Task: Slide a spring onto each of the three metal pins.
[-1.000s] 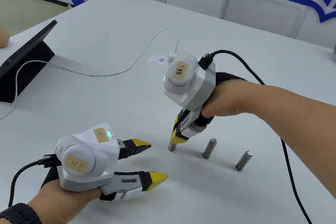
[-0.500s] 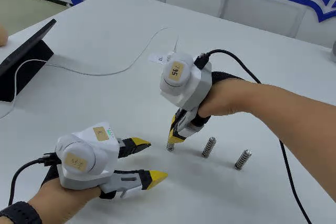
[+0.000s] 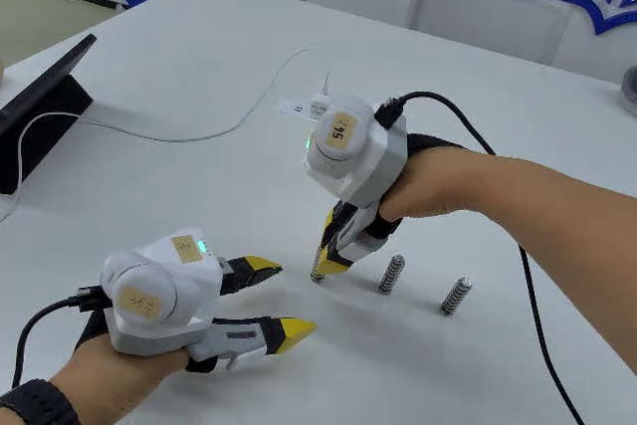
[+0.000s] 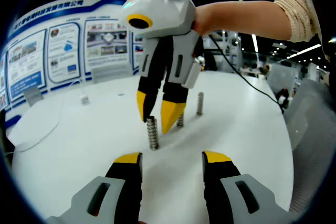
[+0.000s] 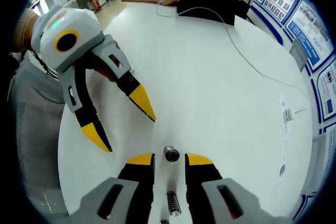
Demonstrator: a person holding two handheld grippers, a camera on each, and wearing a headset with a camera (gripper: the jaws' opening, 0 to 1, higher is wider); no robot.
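My right gripper [image 5: 170,158], jaws narrow, straddles the spring [image 4: 153,132]; any sideways nudge could topple it. My left gripper [image 4: 172,156] gapes wide, empty.

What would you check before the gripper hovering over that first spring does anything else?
1. Right gripper centred on the first spring: ok, its jaws stand on either side of the spring's top.
2. First spring upright: ok.
3. First spring seated fully down its pin: cannot tell, the coils hide the pin.
4. Second spring and third spring standing, apart from the gripper: ok.
5. Left gripper open and out of the way: ok.
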